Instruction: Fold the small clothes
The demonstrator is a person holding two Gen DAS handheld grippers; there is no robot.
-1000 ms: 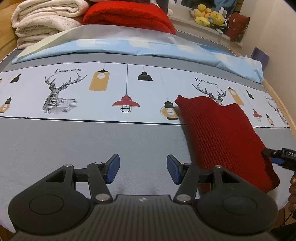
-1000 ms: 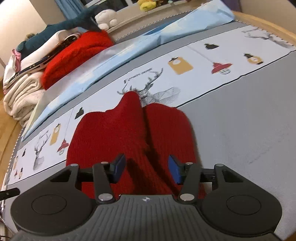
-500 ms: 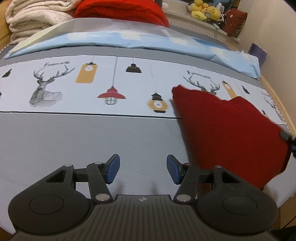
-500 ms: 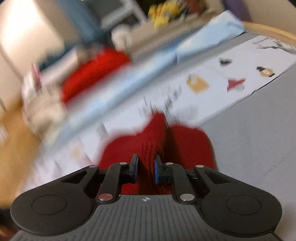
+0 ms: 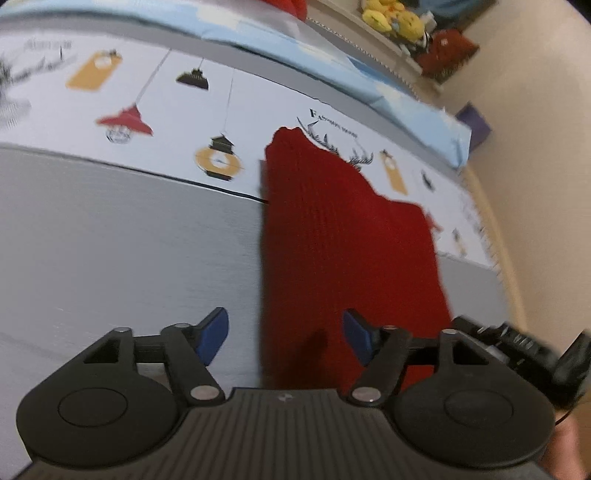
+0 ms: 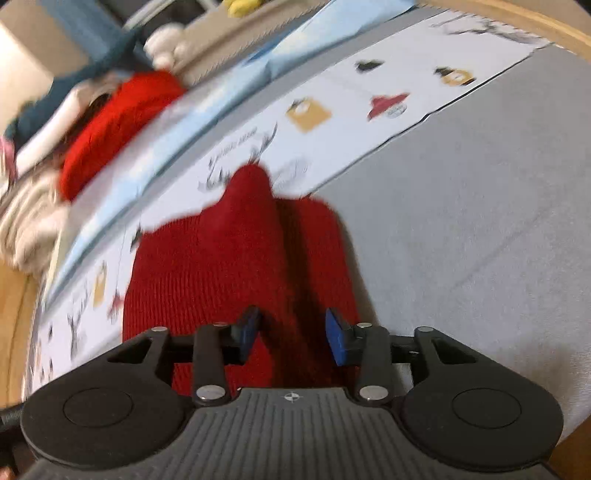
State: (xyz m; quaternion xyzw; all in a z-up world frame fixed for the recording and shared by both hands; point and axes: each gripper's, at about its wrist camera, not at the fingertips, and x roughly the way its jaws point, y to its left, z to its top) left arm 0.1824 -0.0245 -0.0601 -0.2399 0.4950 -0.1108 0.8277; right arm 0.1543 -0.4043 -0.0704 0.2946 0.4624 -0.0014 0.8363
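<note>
A dark red knitted garment [image 5: 343,236] lies folded on the bed. In the left wrist view it lies ahead and to the right, its near edge between the fingers. My left gripper [image 5: 286,338] is open and empty just above that edge. In the right wrist view the garment [image 6: 229,266] fills the centre, with a raised fold running away from me. My right gripper [image 6: 291,336] is open over the garment's near end, with cloth between the blue pads but not clamped. The right gripper body [image 5: 517,343] shows at the left wrist view's right edge.
The bed cover [image 5: 110,240] is grey with a white band of lamp and deer prints [image 5: 218,162]. A light blue sheet [image 5: 332,70] lies behind. A bright red blanket [image 6: 118,122] and cream blankets [image 6: 26,218] are stacked at the head. Plush toys [image 5: 391,20] sit on a ledge.
My right gripper shut on the garment half a second ago and now stands open over it. My left gripper has swung right and closer, so the garment's edge lies between its fingers.
</note>
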